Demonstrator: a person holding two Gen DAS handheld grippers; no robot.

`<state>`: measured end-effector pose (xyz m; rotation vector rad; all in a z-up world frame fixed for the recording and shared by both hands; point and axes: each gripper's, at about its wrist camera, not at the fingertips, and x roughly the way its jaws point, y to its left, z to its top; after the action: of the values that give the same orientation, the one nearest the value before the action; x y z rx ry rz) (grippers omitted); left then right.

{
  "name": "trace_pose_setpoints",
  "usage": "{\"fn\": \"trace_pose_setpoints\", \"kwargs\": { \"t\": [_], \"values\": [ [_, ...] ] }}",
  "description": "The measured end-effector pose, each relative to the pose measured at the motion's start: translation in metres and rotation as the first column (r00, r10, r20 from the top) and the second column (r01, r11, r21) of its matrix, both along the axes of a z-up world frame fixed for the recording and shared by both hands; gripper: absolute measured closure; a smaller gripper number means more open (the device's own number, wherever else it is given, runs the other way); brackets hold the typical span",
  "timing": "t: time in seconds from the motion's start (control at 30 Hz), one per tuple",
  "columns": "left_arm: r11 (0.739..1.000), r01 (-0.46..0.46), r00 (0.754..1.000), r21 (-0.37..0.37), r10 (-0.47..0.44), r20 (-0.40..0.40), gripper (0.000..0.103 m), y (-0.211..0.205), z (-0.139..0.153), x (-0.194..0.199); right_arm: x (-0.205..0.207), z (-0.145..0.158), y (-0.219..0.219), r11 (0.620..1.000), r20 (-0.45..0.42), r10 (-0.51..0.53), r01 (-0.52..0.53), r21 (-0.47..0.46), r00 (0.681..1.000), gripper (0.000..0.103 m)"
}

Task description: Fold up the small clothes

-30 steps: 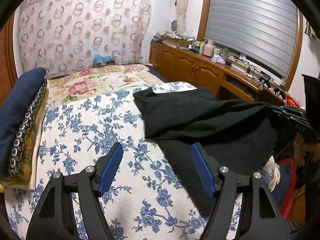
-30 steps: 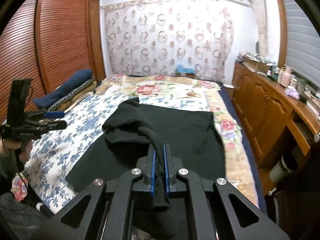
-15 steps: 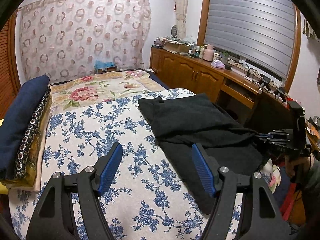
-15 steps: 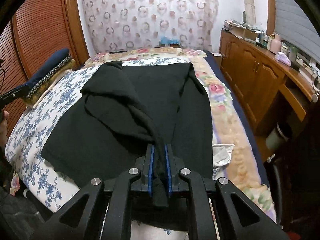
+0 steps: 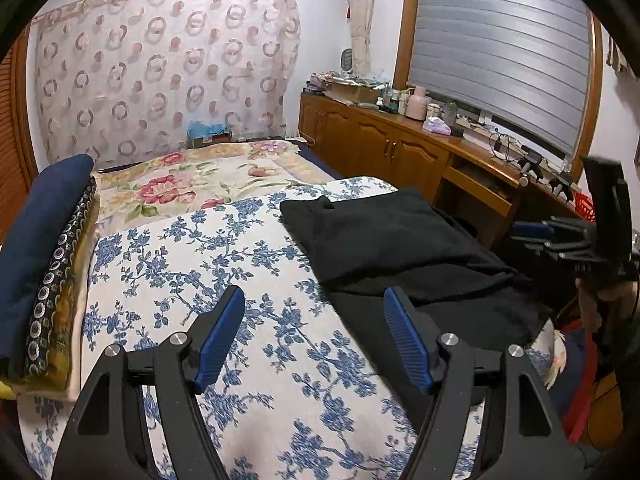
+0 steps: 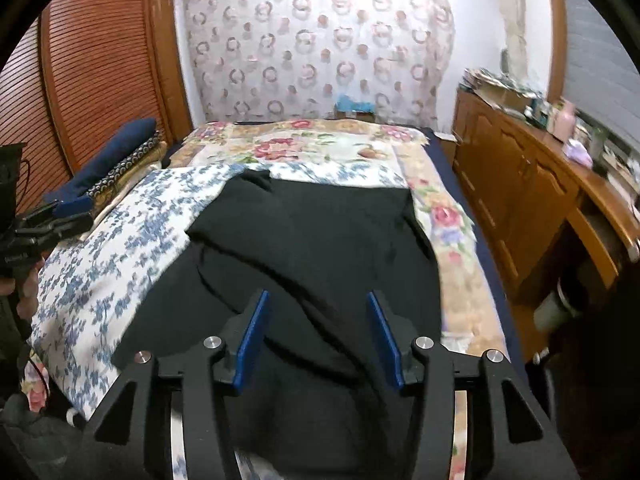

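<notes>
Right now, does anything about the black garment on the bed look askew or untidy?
Yes. The black garment is not flat: a folded-over layer crosses it diagonally, leaving ridges and wrinkles, and its near edge hangs past the blue floral bedspread. The right gripper, jaws just opened, grips nothing.

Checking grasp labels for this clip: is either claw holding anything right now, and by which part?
Nothing is held. The right claw has just been opening, its pads apart over the black garment without pressing it. The left claw stands open above the bedspread.
</notes>
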<state>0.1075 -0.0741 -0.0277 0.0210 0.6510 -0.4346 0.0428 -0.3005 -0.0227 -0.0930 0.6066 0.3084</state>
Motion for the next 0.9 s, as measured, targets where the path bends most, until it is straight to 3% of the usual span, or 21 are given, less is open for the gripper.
{"fn": "trace_pose_setpoints", "kwargs": {
  "t": [0.2,0.5,0.9],
  "values": [
    [1.000,-0.020,1.000,-0.002,0.020,-0.018,0.030,0.011,-0.008,0.017,0.048,-0.008,0.042,0.992,-0.015,0.114,-0.115,-0.043,0.993,0.051],
    [0.998,-0.063,0.998,-0.004,0.063,-0.021,0.030,0.033,-0.013,0.044,0.114,-0.025,0.100,0.956,-0.095,0.272,-0.280,-0.088,0.958,0.051],
    [0.998,-0.058,0.995,-0.008,0.057,-0.078,0.030,0.041,-0.030,0.072,0.149,-0.046,0.124,0.919,-0.185,0.355,-0.378,-0.109,0.916,0.051]
  ]
}}
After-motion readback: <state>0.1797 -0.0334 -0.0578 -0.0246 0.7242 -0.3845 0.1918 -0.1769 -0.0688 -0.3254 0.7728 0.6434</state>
